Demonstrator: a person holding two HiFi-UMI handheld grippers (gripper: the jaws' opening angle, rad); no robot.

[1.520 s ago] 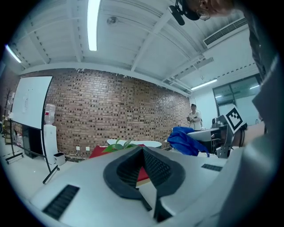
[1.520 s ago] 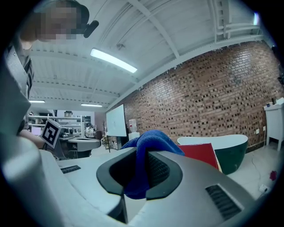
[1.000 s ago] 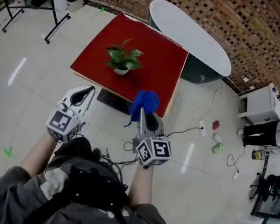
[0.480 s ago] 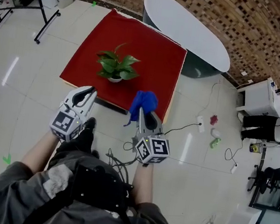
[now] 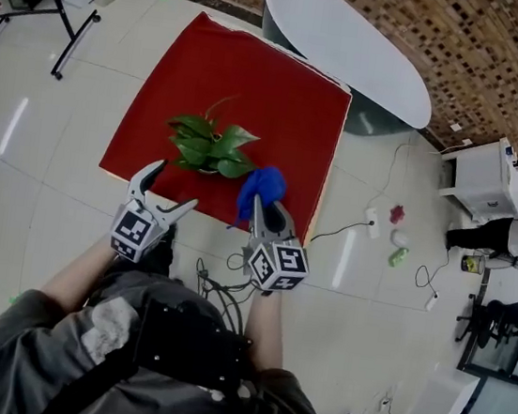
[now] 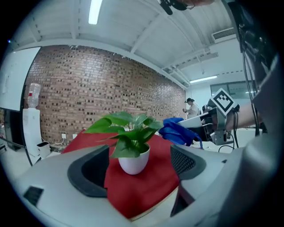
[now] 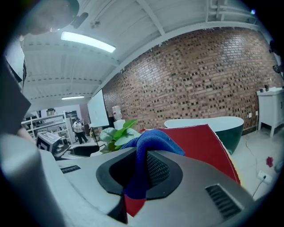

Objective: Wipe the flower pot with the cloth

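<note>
- The left gripper (image 5: 177, 184) hovers above the floor at the near edge of the red-covered table (image 5: 285, 82).
- Its jaws have just been opening and now stand wide apart. Nothing is clamped between them.
- In the left gripper view, the flower pot (image 6: 133, 162) appears in the gap between the jaws, but it stands farther ahead on the red cover, clear of both pads.
- The flower pot is white, rounded and upright. It holds a green leafy plant (image 5: 208, 145), whose leaves hide the pot in the head view.
- The pot stands near the table's front edge, toward the left side of the red cover.
- The right gripper (image 5: 262, 202) is clamped on the blue cloth (image 5: 262, 184).
- In the right gripper view, the cloth bunches over the jaw tips and one end hangs down between the jaws.
- The cloth sits just beside the plant's right-hand leaves, over the front edge of the table.
- The two grippers are side by side, each pointing toward the table, with the marker cubes (image 5: 275, 265) facing the person.
- A white oval tub (image 5: 347, 42) stands beyond the table, against a brick wall (image 5: 506, 54).
</note>
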